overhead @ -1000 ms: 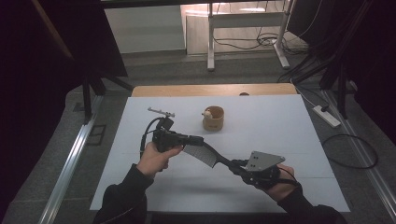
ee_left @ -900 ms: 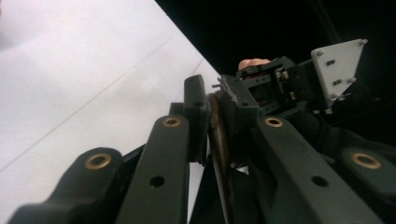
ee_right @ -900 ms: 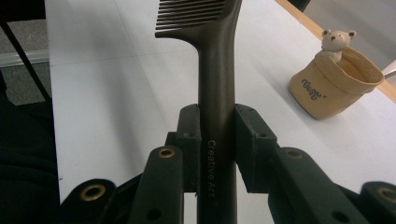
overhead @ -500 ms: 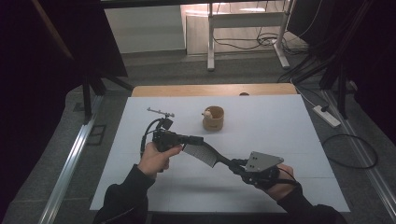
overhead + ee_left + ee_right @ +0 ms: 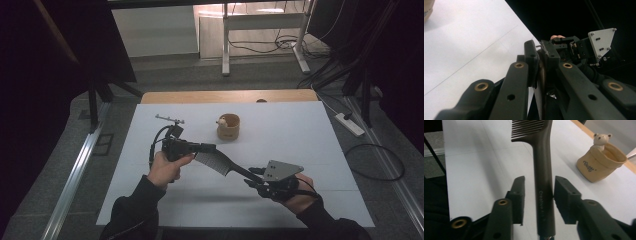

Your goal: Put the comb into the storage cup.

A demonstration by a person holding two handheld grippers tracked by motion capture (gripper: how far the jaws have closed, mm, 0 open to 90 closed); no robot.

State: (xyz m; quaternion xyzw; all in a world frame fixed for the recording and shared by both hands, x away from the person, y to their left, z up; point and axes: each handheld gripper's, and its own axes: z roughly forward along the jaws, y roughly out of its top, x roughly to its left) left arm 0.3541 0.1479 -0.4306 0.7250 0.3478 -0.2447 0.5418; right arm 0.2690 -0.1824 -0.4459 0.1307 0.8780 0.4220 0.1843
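handover mid-air | long dark plastic comb (image 5: 220,164) at 7 o'clock of tan bear cup (image 5: 228,127) | left gripper (image 5: 209,148) clamps toothed end, bearing its weight | right gripper (image 5: 539,195) jaws just opening, slack beside handle

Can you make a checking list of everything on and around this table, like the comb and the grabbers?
Surface: white table, wooden edge at the far side.
Job's things: black comb held in the air between both grippers.
Clutter: tan bear cup; small metal stand.
Grippers: left gripper shut on the comb's toothed end; right gripper has just been opening, its fingers stand apart from the handle between them.
Cables: a black cable loops from the left gripper; more lie on the floor.
Surroundings: power strip, desk legs, dark room.
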